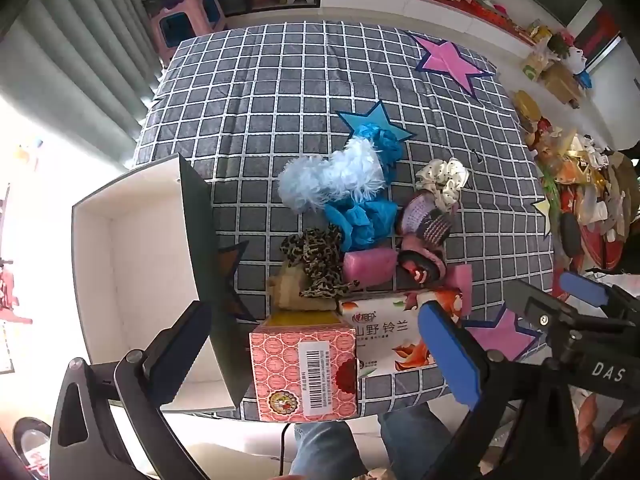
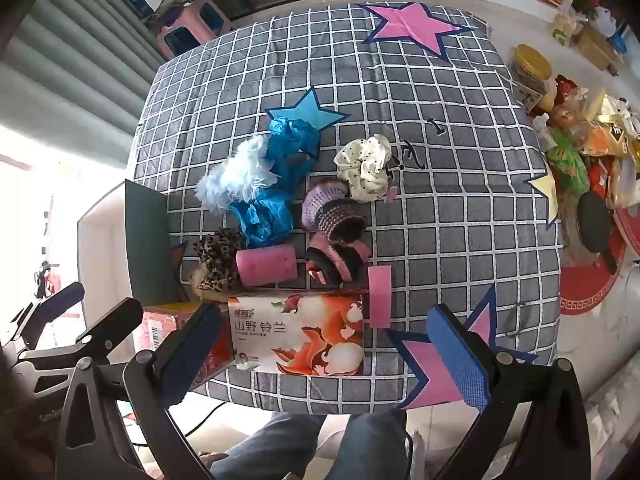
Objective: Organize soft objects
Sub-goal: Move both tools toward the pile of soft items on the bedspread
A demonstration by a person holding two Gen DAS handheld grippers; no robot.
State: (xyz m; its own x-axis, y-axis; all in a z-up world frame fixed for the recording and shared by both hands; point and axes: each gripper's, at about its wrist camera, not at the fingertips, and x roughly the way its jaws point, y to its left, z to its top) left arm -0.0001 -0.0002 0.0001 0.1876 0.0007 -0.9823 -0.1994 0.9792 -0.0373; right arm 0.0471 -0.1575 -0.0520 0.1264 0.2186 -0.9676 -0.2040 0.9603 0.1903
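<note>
Nearest in the left wrist view, the left gripper [image 1: 316, 354] is spread wide and empty above a pink patterned carton [image 1: 304, 372]. Beyond it the soft pile, topped by a white feather puff [image 1: 332, 178], is seen farther off, with the open white box [image 1: 132, 248] to its left.

Seen from the right wrist, the right gripper [image 2: 324, 356] is likewise spread and empty over the tissue pack [image 2: 298, 334]. A pink foam roller [image 2: 266, 266] lies crosswise just beyond; neither gripper is judged clearly nearer.
</note>
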